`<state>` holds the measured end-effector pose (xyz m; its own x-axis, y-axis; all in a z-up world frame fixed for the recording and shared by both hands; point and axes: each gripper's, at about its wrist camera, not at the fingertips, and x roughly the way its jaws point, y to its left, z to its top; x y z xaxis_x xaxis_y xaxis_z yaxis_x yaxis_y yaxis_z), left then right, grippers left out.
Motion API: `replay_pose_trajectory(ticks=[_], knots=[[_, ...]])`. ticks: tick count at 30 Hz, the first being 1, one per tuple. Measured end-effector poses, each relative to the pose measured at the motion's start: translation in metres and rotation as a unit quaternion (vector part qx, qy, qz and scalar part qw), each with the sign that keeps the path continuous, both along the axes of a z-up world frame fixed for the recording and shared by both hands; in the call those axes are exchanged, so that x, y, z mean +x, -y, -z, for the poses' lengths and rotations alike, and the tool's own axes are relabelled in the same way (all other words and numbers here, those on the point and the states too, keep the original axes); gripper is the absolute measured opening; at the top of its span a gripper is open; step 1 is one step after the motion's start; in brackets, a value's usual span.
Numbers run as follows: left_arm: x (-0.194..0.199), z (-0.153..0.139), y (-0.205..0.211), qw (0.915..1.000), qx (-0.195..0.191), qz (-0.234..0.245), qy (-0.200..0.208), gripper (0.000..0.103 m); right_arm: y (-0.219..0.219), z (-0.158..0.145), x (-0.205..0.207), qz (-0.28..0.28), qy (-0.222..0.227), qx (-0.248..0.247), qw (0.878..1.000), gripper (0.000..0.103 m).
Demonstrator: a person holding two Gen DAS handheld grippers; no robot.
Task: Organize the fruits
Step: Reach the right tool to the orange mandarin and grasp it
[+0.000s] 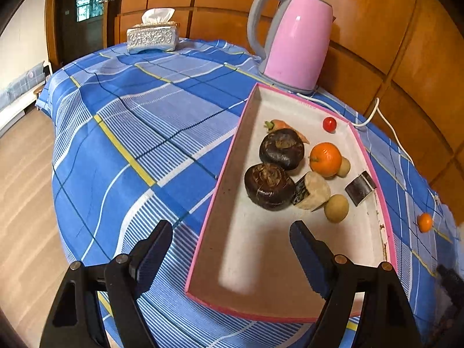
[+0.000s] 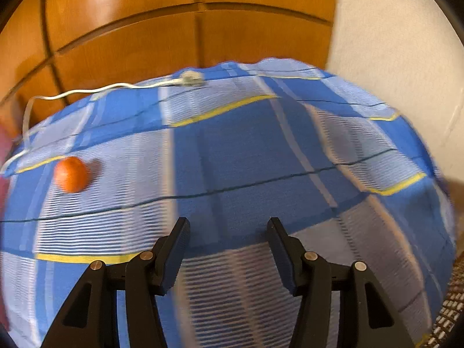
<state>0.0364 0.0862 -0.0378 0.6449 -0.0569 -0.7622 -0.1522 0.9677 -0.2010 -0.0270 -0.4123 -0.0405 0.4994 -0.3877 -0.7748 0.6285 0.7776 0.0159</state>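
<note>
A pink-rimmed tray (image 1: 229,156) lies on the blue plaid cloth and holds two dark round fruits (image 1: 269,185), a mandarin (image 1: 325,159), a cherry tomato (image 1: 329,123), a carrot (image 1: 278,124), two small tan fruits (image 1: 336,208) and cut pieces (image 1: 311,190). A small orange fruit (image 1: 424,222) lies loose on the cloth right of the tray; it also shows in the right wrist view (image 2: 71,174), far left. My left gripper (image 1: 232,232) is open and empty over the tray's near end. My right gripper (image 2: 229,224) is open and empty above bare cloth.
A pink kettle (image 1: 295,37) stands behind the tray, its white cord (image 1: 385,121) trailing to a plug (image 2: 191,79) at the table's far edge. A tissue box (image 1: 152,36) sits at the far left corner. Wood panelling backs the table; floor lies left.
</note>
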Motion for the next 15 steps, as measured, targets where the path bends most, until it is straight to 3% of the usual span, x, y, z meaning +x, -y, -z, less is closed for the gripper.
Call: replay_pose_trajectory(ticks=[4,6,8,15], knots=[[0.001,0.003,-0.002,0.9999,-0.01,0.0,-0.004,0.085,-0.018,-0.012,0.022,-0.067,0.031,0.039,0.997,0.057],[0.0,0.003,-0.002,0.9999,-0.011,0.001,-0.004,0.085,-0.027,-0.017,0.039,-0.098,0.043,0.06,0.992,0.067],[0.0,0.003,-0.001,0.9999,-0.012,0.004,-0.004,0.085,-0.035,-0.021,0.06,-0.125,0.051,0.08,0.988,0.068],[0.0,0.004,0.005,0.9998,-0.005,0.019,-0.005,0.086,-0.055,-0.016,0.11,-0.141,0.031,0.096,0.985,0.068]])
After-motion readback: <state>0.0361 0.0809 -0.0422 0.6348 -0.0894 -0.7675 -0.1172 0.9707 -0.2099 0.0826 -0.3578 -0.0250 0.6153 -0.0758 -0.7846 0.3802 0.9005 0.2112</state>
